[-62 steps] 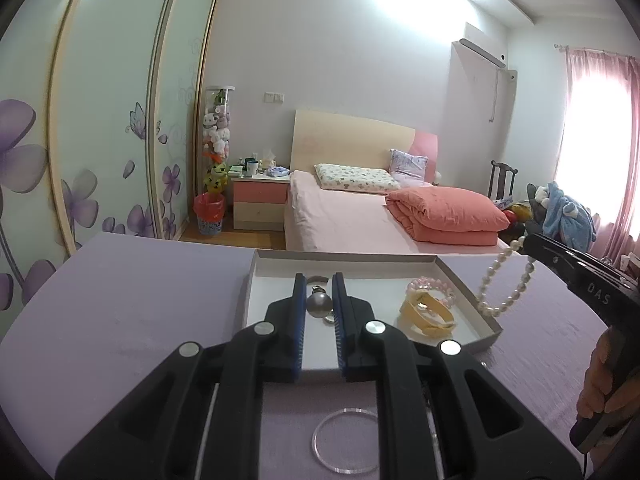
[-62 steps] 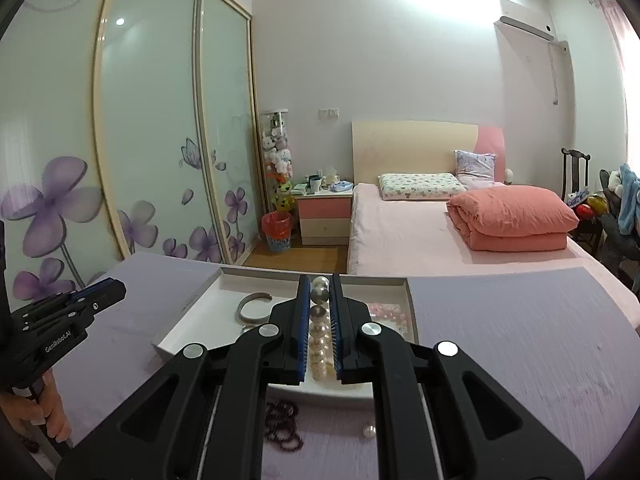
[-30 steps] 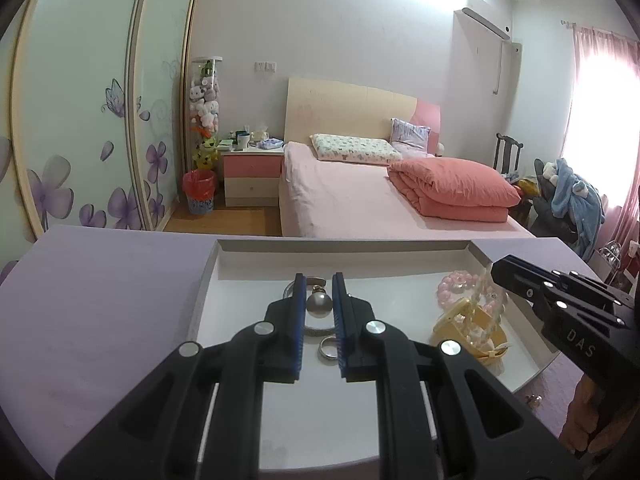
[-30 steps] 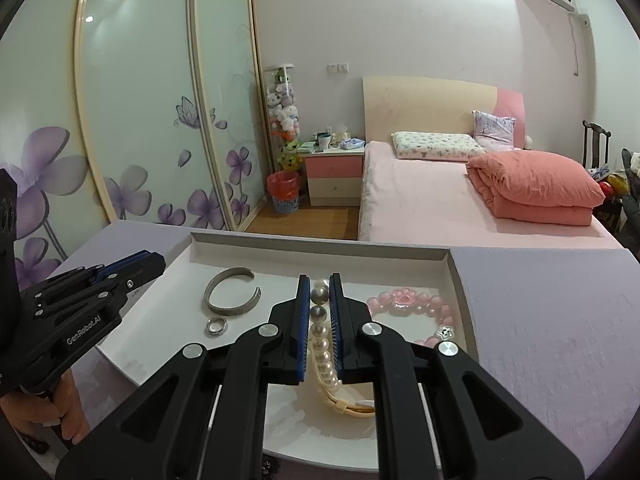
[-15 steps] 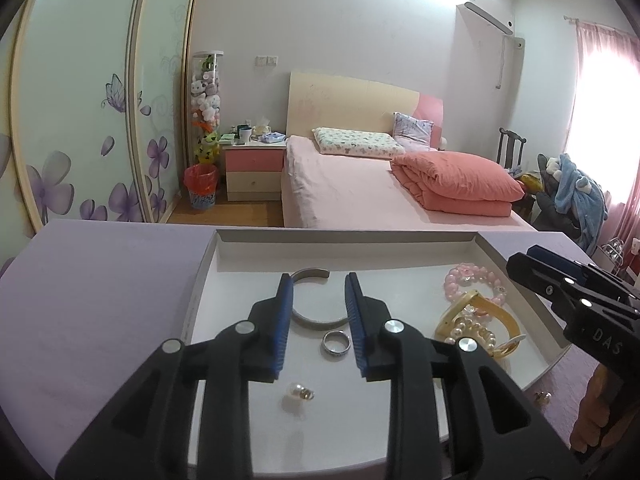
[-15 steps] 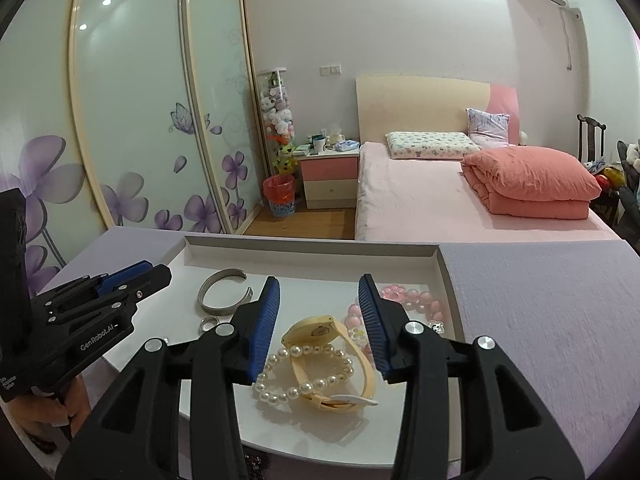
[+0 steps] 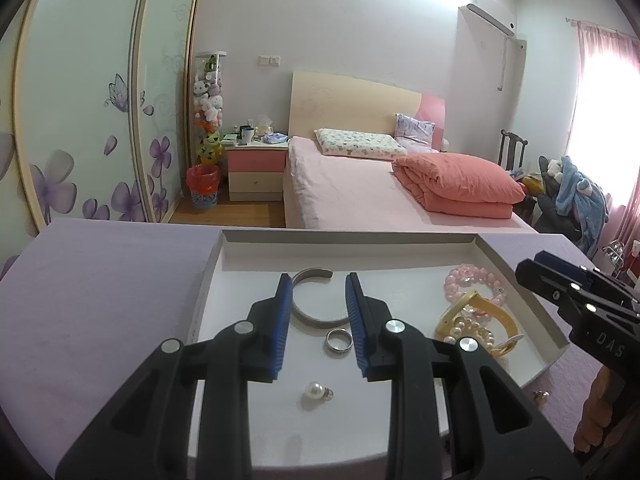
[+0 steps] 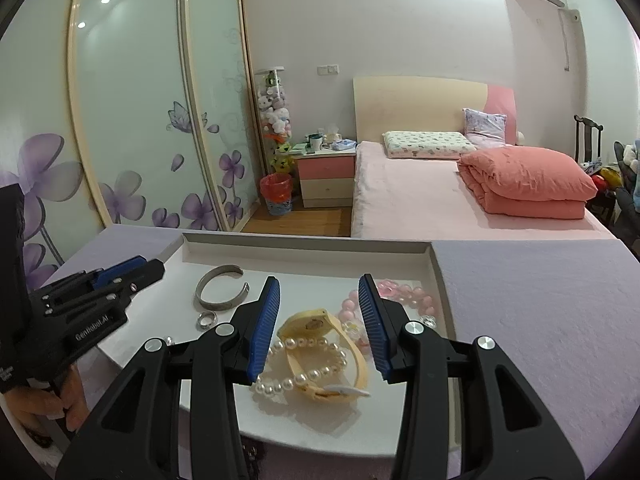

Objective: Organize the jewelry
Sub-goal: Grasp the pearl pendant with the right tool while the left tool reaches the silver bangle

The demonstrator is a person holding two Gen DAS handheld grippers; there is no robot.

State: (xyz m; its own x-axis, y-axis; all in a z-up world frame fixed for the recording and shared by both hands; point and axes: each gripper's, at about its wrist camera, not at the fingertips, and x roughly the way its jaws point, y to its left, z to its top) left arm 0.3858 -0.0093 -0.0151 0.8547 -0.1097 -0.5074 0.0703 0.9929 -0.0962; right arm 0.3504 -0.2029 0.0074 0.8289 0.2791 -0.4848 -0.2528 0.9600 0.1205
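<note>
A white tray (image 7: 348,234) with a grey rim lies on the purple cloth. Inside it are a silver cuff (image 7: 316,322), a silver ring (image 7: 339,341), a single pearl pendant (image 7: 316,391), a pink bead bracelet (image 7: 474,280) and a yellow watch (image 8: 310,324). A pearl bracelet (image 8: 298,380) lies draped over the watch. My left gripper (image 7: 318,280) hovers open above the cuff and ring, with the pendant lying loose below it. My right gripper (image 8: 319,280) hangs open over the watch and pearls, touching neither. Each gripper shows at the edge of the other's view.
A small earring (image 7: 540,395) lies on the cloth just outside the tray's right rim. A dark bead bracelet (image 8: 252,456) peeks out at the tray's near edge. Beyond the table are a bed, a nightstand and sliding wardrobe doors.
Both grippers went from shut to open. The pearl pendant left my left gripper and now lies in the tray. The pearl bracelet left my right gripper and rests on the yellow watch.
</note>
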